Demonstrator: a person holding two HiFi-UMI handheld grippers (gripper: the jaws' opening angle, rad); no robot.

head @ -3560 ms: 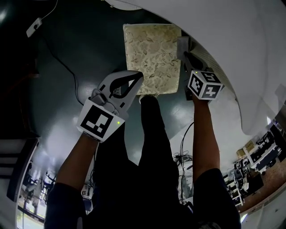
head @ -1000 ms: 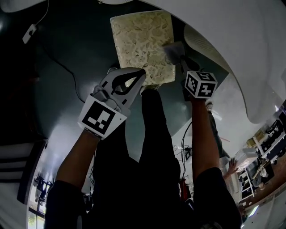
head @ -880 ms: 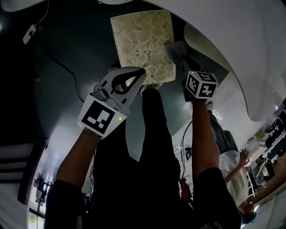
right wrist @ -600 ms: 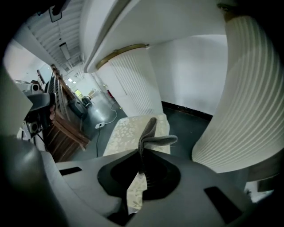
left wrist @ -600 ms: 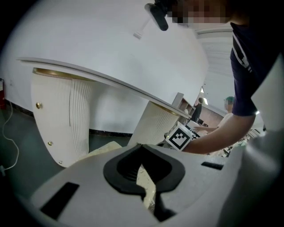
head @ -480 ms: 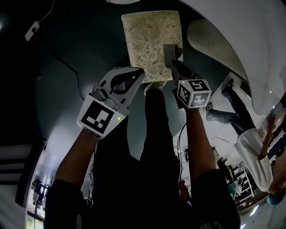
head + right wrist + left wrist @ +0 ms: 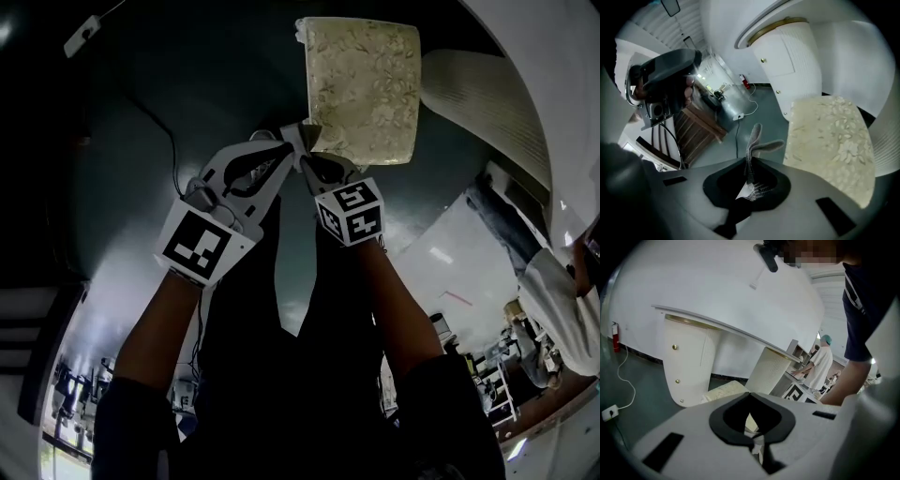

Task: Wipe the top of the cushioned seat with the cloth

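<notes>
The cushioned seat (image 7: 361, 89) is a cream square with a leaf pattern, standing on dark floor at the top of the head view. My right gripper (image 7: 309, 159) is shut on a small grey cloth (image 7: 302, 136) just off the seat's near left corner. In the right gripper view the cloth (image 7: 757, 140) sticks up from the shut right gripper (image 7: 749, 161), with the seat (image 7: 829, 140) to its right. My left gripper (image 7: 289, 155) is shut, its tips right beside the cloth. In the left gripper view the seat (image 7: 724, 390) lies beyond the left gripper (image 7: 750, 393).
A white curved tabletop (image 7: 534, 47) overhangs the seat on the right, on a ribbed column (image 7: 478, 103) and a white pedestal (image 7: 792, 61). A cable (image 7: 169, 141) runs over the floor at left. A person in a white shirt (image 7: 820, 366) stands beyond.
My right gripper has carried the cloth from the seat's right edge leftward across its near part, off the near left corner, to the left gripper's tips. The left gripper stayed put.
</notes>
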